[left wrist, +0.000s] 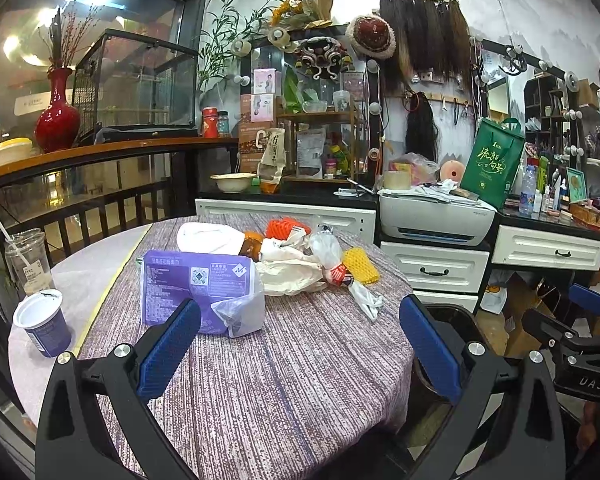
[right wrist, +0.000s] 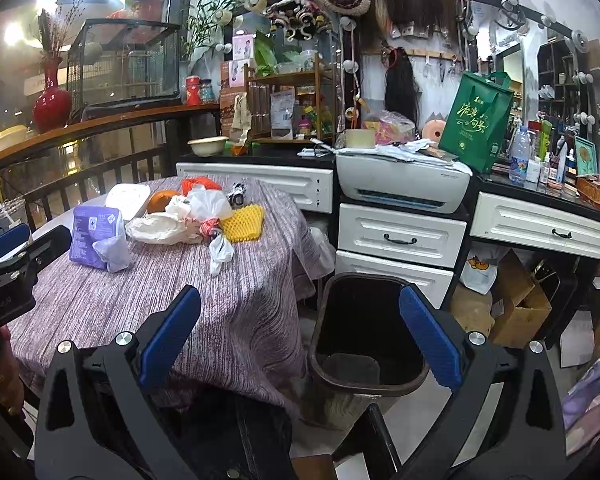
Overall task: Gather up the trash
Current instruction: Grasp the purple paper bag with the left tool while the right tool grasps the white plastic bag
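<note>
While both jaws stand spread and empty, the left hand-held gripper [left wrist: 300, 348] is nearer the purple packet [left wrist: 197, 286], lying broadside just ahead-left on the bench [left wrist: 300, 360]; the right hand-held gripper [right wrist: 300, 344] faces the bin [right wrist: 364, 336].

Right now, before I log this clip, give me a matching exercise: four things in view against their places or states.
Things:
1. purple packet
2. yellow foam net
3. black bin
4. white paper cup

Places or states:
A. on the floor beside the table
B. at the table's left edge, off the striped cloth
C. nearest the left gripper
D. at the right end of the trash pile

Pairs: 1-C, 2-D, 3-A, 4-B
</note>
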`<state>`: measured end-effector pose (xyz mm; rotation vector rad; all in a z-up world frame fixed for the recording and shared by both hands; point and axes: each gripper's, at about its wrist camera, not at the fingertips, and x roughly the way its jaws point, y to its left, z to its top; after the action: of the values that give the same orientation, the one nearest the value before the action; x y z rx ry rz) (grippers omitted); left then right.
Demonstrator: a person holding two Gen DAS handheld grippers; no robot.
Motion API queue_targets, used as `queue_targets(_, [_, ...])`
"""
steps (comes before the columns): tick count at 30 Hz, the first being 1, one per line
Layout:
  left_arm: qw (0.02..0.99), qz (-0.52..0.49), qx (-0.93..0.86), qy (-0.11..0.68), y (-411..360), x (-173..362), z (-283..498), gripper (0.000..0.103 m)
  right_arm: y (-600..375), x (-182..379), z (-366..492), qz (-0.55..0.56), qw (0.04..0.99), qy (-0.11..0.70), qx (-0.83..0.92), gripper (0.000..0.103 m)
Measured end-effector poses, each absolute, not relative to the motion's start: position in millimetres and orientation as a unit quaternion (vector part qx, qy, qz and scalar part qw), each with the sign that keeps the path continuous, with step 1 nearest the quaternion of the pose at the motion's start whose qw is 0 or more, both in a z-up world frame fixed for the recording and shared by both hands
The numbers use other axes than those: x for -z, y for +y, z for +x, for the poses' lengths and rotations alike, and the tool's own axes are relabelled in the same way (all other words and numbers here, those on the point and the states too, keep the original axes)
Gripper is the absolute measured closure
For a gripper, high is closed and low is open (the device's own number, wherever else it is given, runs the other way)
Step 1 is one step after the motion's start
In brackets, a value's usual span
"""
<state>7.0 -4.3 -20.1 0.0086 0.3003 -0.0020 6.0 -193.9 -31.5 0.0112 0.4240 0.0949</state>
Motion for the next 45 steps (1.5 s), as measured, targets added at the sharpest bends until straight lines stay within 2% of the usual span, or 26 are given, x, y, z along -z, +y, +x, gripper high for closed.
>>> queue_targets(8, [0.981,0.008,0.004,0.193,8.3,44.0,21.4,0.005,-178.3,42.2,32.7,-0.012,0.956,0.278,-0.098,0.005])
queue_targets(16, [0.971,-0.002,0.001,0.237,23.9,41.0,37.0,0.005,-150.8,49.2,69.9,-0.035,0.929,0.332,-0.161,0.005])
queue_targets(29, [0.959,-0.025,-0.026,0.282,62.0,38.2,61.0,0.005,-105.8,42.2,122.2,-0.057,0.904,0.341,-0.252,0.005])
queue_targets(40, [0.944,-0.033,-0.04,0.326,70.9,40.1,98.3,0.005,-94.5,52.1,180.9,-0.062,0.905,0.357,-0.222,0.005])
queue_targets(42, [0.943,-0.034,-0.049,0.327,70.6,39.1,105.2,0.005,-94.5,55.3,192.2,-0.061,0.905,0.361,-0.217,0.006])
queue_targets(45, [0.942,-0.03,-0.07,0.326,69.1,36.6,115.1,0.005,-92.5,55.6,211.2,-0.066,0.905,0.362,-0.211,0.013])
